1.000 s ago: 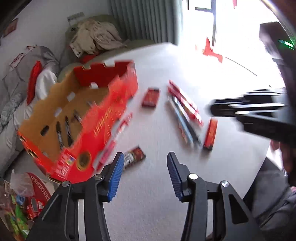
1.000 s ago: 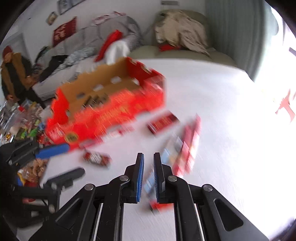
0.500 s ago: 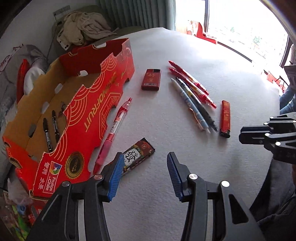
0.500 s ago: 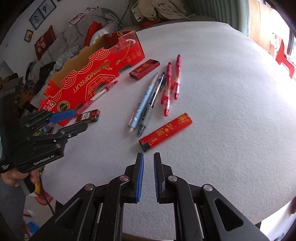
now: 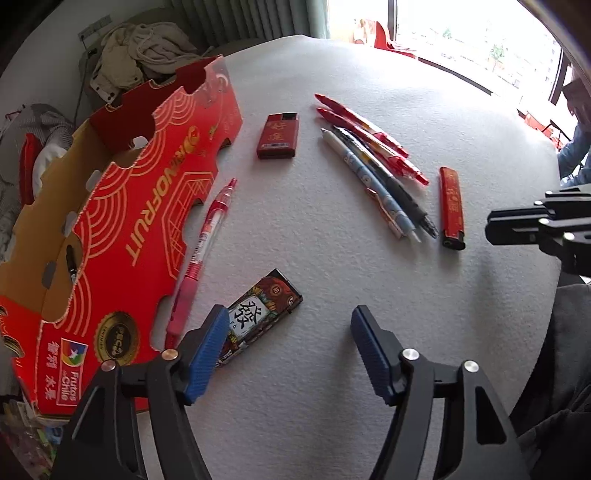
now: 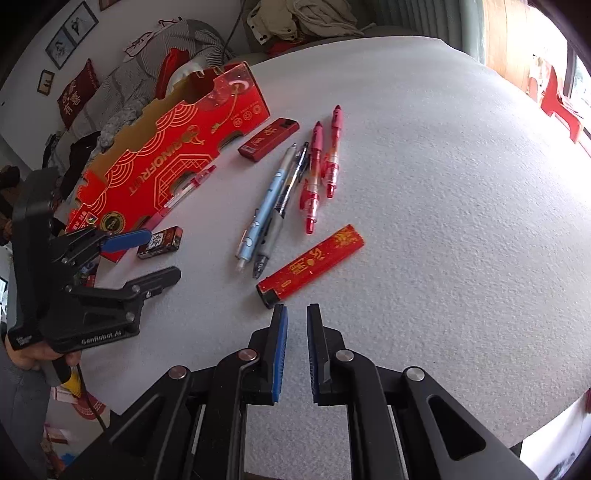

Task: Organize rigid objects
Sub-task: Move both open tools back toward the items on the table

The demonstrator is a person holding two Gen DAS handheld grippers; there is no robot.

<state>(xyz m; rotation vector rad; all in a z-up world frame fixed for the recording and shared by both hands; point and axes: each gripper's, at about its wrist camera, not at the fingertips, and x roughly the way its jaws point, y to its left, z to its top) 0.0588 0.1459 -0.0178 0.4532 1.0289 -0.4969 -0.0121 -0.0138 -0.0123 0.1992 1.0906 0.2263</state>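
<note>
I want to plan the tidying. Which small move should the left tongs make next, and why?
Probably lower the left tongs over the dark patterned lighter and close on it. Their jaws are opening with nothing gripped, the lighter lies flat at the left pad, and the red cardboard box stands close beside it.

A lived-in home, likely a living room. Beyond the fingers and the white table (image 6: 443, 184), a sofa (image 6: 122, 85) carries a striped blanket, red cushions (image 6: 77, 92) and heaped clothes (image 6: 295, 14). Framed pictures (image 6: 70, 33) hang on the wall to the fingers' left; curtains (image 5: 236, 18) flank a bright window (image 5: 461, 33).
</note>
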